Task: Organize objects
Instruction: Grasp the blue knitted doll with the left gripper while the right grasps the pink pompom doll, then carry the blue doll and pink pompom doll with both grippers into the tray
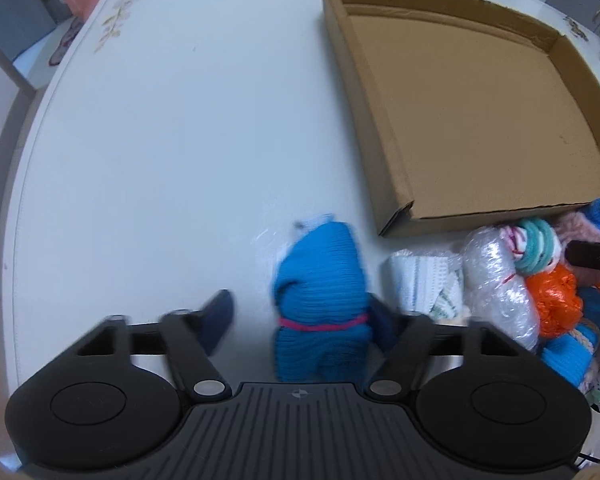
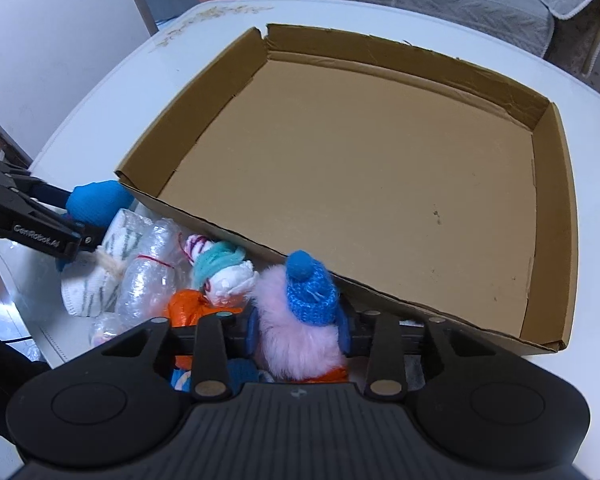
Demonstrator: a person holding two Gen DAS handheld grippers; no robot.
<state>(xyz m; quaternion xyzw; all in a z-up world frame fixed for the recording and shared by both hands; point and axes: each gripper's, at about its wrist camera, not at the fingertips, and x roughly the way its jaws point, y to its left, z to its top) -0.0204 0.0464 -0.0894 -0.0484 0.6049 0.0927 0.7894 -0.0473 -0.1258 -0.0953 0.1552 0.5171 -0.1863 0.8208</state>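
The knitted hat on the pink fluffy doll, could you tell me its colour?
Blue, with a blue pompom; clearest in the right wrist view.

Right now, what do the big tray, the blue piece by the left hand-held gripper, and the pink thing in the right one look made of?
Tray: brown corrugated cardboard, matte, with torn edges and folded corner flaps.
Blue piece: knitted yarn, going by the ribbed rows, with a pink band; blurred.
Pink thing: fluffy faux fur or plush, probably; it wears a blue knit cap with a pompom.

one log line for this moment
left hand-held gripper: open around blue knit | right hand-held gripper: shut on pink doll | box: empty
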